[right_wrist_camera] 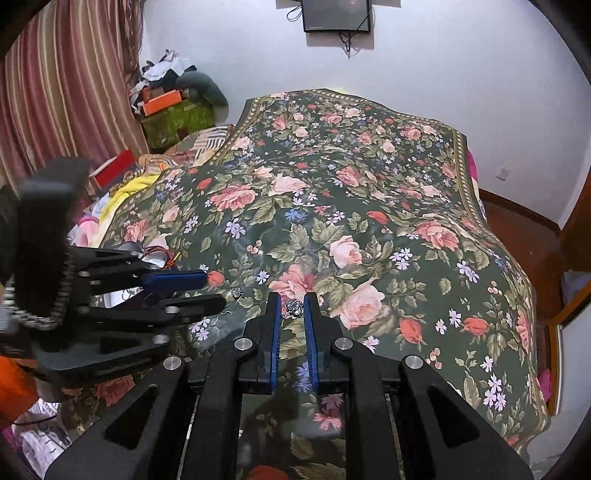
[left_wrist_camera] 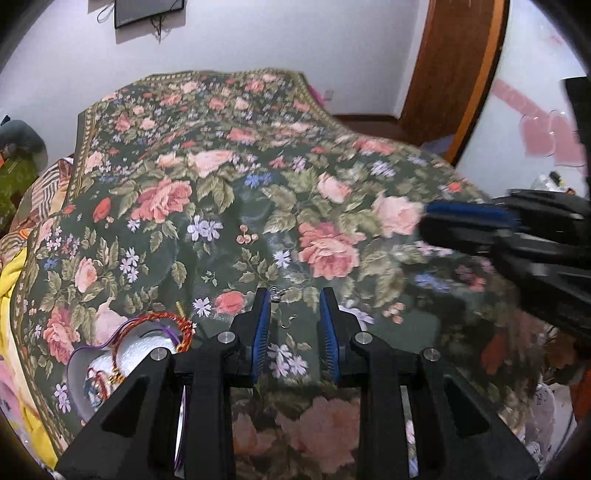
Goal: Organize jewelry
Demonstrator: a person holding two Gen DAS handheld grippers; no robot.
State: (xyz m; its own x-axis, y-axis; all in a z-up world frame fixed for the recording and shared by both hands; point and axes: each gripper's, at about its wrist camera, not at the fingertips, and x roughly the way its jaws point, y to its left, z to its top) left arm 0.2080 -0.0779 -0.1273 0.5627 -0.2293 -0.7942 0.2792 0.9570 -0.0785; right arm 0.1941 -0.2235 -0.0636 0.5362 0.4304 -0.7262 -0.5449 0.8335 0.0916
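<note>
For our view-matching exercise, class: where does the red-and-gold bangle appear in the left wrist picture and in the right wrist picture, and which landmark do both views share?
Left wrist: the red-and-gold bangle is at lower left, lying over the rim of the white box.
Right wrist: it is at middle left, peeking out just above the left gripper.
Shared landmark: the dark wall screen, at the top of both views.

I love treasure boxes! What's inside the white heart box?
The heart box holds red-gold thread bracelets, one draped over its rim. The left gripper covers its right side.
</note>
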